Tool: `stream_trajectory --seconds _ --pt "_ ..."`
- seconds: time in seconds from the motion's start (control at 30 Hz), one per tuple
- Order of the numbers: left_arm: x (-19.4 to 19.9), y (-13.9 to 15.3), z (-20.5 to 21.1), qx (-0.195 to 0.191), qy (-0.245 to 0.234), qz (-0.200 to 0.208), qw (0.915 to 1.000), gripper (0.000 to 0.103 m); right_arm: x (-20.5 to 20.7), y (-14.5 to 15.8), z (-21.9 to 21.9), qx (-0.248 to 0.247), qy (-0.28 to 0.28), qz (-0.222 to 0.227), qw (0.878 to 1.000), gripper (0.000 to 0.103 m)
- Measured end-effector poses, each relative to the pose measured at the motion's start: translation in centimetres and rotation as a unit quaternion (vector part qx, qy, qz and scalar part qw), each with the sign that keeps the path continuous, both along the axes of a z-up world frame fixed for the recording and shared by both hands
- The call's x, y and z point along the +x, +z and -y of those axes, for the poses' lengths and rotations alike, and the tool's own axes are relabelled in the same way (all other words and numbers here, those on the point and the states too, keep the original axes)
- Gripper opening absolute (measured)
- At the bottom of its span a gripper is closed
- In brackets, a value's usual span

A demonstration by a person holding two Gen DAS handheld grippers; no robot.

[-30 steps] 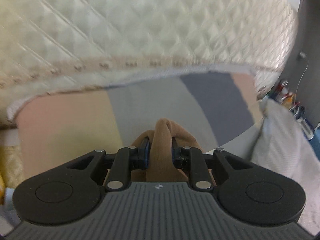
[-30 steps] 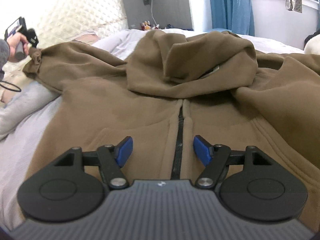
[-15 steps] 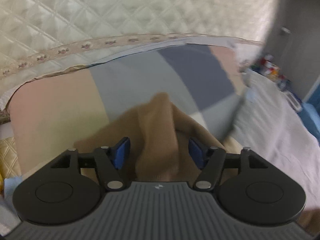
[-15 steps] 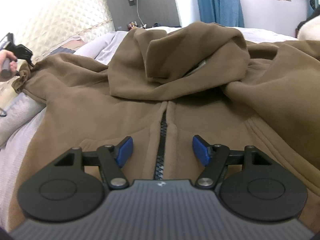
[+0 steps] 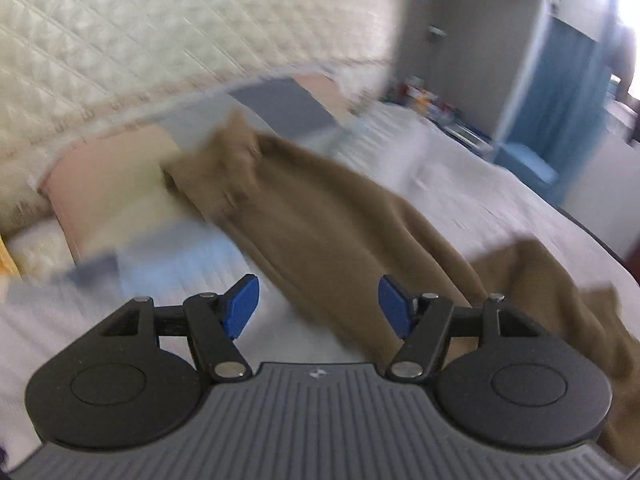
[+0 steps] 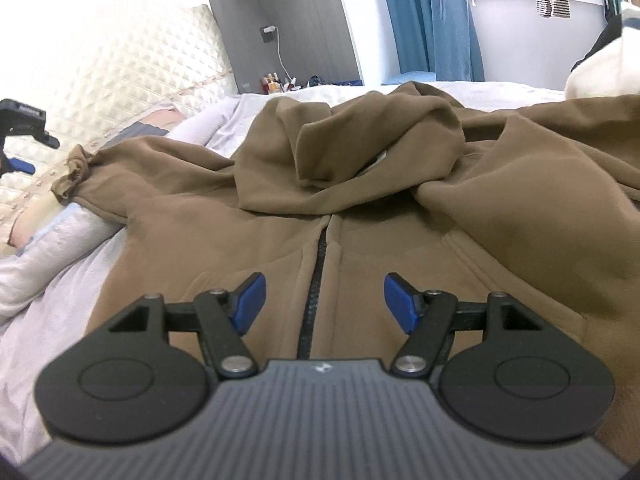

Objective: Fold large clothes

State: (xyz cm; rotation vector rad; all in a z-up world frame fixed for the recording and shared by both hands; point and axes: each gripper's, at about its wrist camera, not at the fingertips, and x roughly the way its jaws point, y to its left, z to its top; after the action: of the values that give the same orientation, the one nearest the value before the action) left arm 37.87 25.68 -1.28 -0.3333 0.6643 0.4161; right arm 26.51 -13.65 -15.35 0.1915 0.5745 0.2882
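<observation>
The left claw is spread wide with nothing between its blue pads. Just ahead of it and a little to the right lies the hoodie: one sleeve runs away from the claw toward the pillow, its bunched cuff resting against the pillow's edge. The view is smeared, so I cannot tell whether the right pad touches the cloth. Beyond the pillow rises the quilted headboard; the pale sheet spreads to the right of the sleeve.

The right claw also stands wide apart, holding nothing, low over the hoodie's chest. The black zipper runs straight out between its pads. Farther ahead the hood lies crumpled over the top of the zipper. To the far left the sleeve stretches out flat, ending in the cuff; the left claw shows just past it at the frame's edge, apart from the cloth. To the right the other sleeve lies folded across the body. The sheet shows to the left of the hoodie, and a blue curtain hangs well beyond.
</observation>
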Motion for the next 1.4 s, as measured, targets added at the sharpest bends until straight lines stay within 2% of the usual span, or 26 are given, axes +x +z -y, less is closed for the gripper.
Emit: stream_trajectory --seconds 0.1,0.27,0.47,0.53,0.63,0.73,0.8,0.9,1.03,1.1,1.13,1.23,1.3,1.4 --pt "-4.1 -2.1 4.4 -0.039 -0.028 0.012 0.9988 0.071 -0.8 0.5 0.8 0.021 -0.004 -0.005 1.0 0.068" --pt "-9.8 -6.0 11.3 -0.062 -0.066 0.009 0.9958 0.071 -3.1 1.5 1.6 0.023 0.001 0.013 1.0 0.068" --pt "-15.2 -10.4 15.2 -0.116 -0.087 -0.005 0.9893 0.071 -5.7 2.4 3.1 0.033 -0.004 -0.001 0.999 0.069" --pt "-16.4 -12.0 15.3 -0.143 -0.087 -0.012 0.9858 0.071 -6.2 2.5 3.6 0.027 -0.009 -0.008 1.0 0.069" --pt "-16.6 -13.4 15.0 -0.163 -0.09 -0.019 0.9823 0.071 -6.3 2.3 4.4 0.003 -0.038 -0.034 0.999 0.069" --pt "-16.5 -14.2 14.7 -0.173 -0.097 -0.02 0.98 0.071 -6.1 2.1 5.5 -0.011 -0.08 -0.06 0.995 0.069" --pt "-16.3 -14.5 14.4 -0.164 -0.099 -0.02 0.9812 0.071 -6.2 2.2 6.4 -0.009 -0.104 -0.065 0.992 0.068" --pt "-15.7 -14.8 14.1 -0.158 -0.094 -0.026 0.9827 0.071 -6.4 2.6 7.9 -0.002 -0.143 -0.063 0.988 0.067" --pt "-15.3 -15.4 13.2 -0.188 -0.089 -0.024 0.9778 0.071 -6.9 4.0 9.0 -0.048 -0.211 -0.022 0.976 0.069" --pt "-15.2 -15.7 12.9 -0.199 -0.085 -0.025 0.9759 0.071 -6.7 4.1 9.8 -0.043 -0.227 -0.023 0.973 0.084" --pt "-15.2 -15.8 12.8 -0.204 -0.084 -0.025 0.9749 0.071 -6.2 3.8 10.1 -0.038 -0.232 -0.032 0.971 0.09" --pt "-15.3 -16.0 12.2 -0.22 -0.077 -0.023 0.9722 0.071 -4.7 2.1 10.2 -0.032 -0.222 -0.082 0.971 0.09" --pt "-15.3 -16.2 11.7 -0.233 -0.069 -0.022 0.9698 0.071 -3.6 0.7 10.6 0.001 -0.208 -0.122 0.97 0.09" --pt "-15.4 -16.8 11.0 -0.26 -0.059 -0.023 0.9634 0.072 -2.5 -1.0 11.7 0.025 -0.237 -0.164 0.957 0.09"
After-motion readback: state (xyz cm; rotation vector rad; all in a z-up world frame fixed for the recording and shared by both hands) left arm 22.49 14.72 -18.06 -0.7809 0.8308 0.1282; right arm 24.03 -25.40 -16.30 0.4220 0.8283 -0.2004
